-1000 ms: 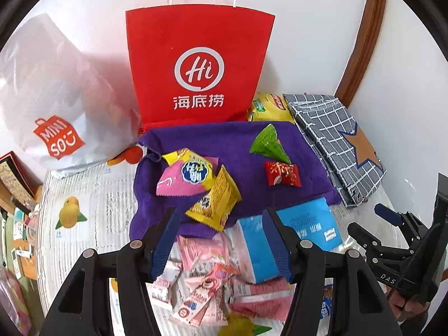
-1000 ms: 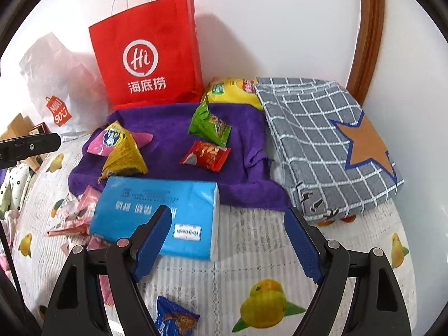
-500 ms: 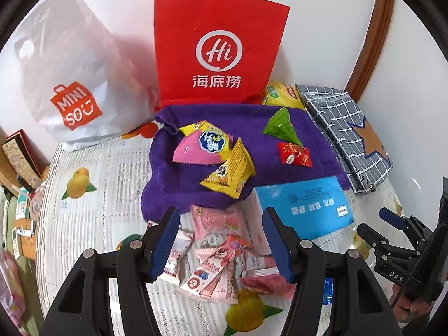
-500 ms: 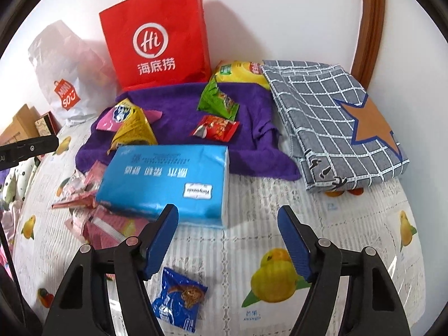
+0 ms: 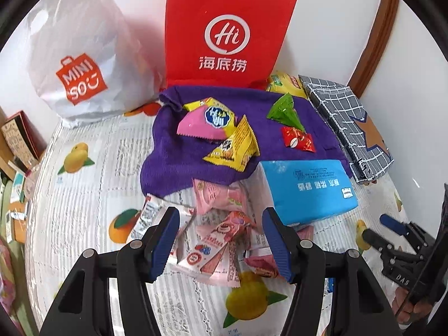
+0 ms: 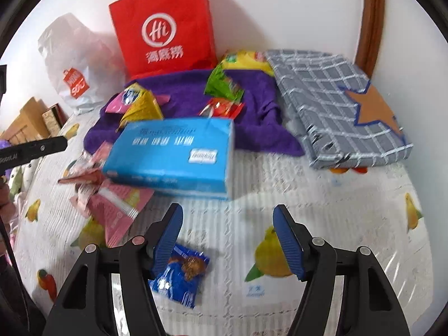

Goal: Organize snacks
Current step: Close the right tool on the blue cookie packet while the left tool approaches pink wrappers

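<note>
A heap of pink snack packets (image 5: 221,232) lies on the fruit-print tablecloth (image 5: 92,196), between and just past my open, empty left gripper (image 5: 221,240). On the purple towel (image 5: 179,165) lie a pink-and-yellow packet (image 5: 208,119), a yellow packet (image 5: 233,148), a green packet (image 5: 284,109) and a red packet (image 5: 298,140). My right gripper (image 6: 228,240) is open and empty above the cloth; a blue snack packet (image 6: 179,277) lies by its left finger. The pink packets (image 6: 112,207) show at its left.
A blue tissue pack (image 5: 308,191) lies right of the pink heap, also in the right wrist view (image 6: 173,154). A red paper bag (image 5: 226,33) and white plastic bag (image 5: 81,64) stand against the wall. A grey checked folded cloth (image 6: 336,106) lies at right.
Both grippers have pulled back toward me and risen. The pink heap now lies further forward between the left fingers. The blue packet has come into view by the right gripper.
</note>
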Action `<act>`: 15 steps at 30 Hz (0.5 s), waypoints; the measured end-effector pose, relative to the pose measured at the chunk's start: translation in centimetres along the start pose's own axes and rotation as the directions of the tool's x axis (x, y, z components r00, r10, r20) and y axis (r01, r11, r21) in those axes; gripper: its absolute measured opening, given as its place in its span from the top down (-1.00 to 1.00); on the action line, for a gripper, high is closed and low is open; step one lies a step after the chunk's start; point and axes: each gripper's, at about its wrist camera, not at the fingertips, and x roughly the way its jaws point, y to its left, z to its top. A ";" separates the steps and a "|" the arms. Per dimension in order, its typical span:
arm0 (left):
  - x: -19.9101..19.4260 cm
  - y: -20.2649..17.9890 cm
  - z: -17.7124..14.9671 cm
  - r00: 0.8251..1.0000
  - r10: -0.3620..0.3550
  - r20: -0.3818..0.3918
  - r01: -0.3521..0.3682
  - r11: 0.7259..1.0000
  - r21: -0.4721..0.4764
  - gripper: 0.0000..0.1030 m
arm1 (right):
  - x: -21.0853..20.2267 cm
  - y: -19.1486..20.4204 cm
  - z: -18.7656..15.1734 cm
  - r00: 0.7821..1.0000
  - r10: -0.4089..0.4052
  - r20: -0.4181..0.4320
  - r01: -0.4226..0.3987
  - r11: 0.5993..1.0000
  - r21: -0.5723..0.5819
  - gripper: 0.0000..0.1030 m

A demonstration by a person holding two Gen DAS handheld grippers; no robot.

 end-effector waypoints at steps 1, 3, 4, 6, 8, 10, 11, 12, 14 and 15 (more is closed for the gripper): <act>0.1 0.0 -0.1 1.000 0.002 -0.003 -0.002 1.000 -0.001 -0.15 | 0.1 0.2 -0.3 1.000 0.015 -0.007 -0.015 1.000 0.004 -0.31; 0.1 0.1 -0.4 1.000 0.005 -0.009 -0.005 1.000 -0.003 -0.15 | 0.4 0.6 -0.8 0.999 0.045 -0.017 -0.045 0.999 0.000 -0.31; 0.1 0.1 -0.5 1.000 0.007 -0.009 -0.007 1.000 -0.004 -0.15 | 0.6 1.0 -1.2 0.998 0.056 -0.027 -0.056 0.998 -0.010 -0.31; 0.0 0.2 -0.8 1.000 0.015 -0.006 -0.015 1.000 -0.008 -0.15 | 1.1 1.7 -1.7 0.997 0.065 -0.044 -0.066 0.998 -0.020 -0.31; 0.0 0.4 -1.2 1.000 0.021 -0.004 -0.021 1.000 -0.014 -0.15 | 2.1 2.3 -2.5 0.993 0.080 -0.089 -0.083 0.996 -0.030 -0.31; 0.0 0.8 -1.6 1.000 0.025 -0.006 -0.025 1.000 -0.016 -0.15 | 3.1 2.6 -3.6 0.987 0.084 -0.134 -0.087 0.996 -0.019 -0.31; 0.1 1.0 -1.8 1.000 0.026 -0.009 -0.027 0.999 -0.019 -0.15 | 3.6 2.7 -4.2 0.984 0.092 -0.154 -0.095 0.995 -0.013 -0.31; 0.1 1.3 -2.0 1.000 0.027 -0.012 -0.027 0.999 -0.023 -0.15 | 3.7 2.8 -4.6 0.985 0.086 -0.151 -0.090 0.996 -0.015 -0.31; 0.2 1.9 -2.4 1.000 0.021 -0.017 -0.021 0.999 -0.031 -0.15 | 3.6 3.5 -5.2 0.993 0.038 -0.114 -0.045 0.998 -0.053 -0.31; 0.2 2.3 -2.5 1.000 0.016 -0.016 -0.017 0.999 -0.039 -0.15 | 3.6 3.9 -5.3 0.994 0.018 -0.107 -0.025 0.997 -0.069 -0.29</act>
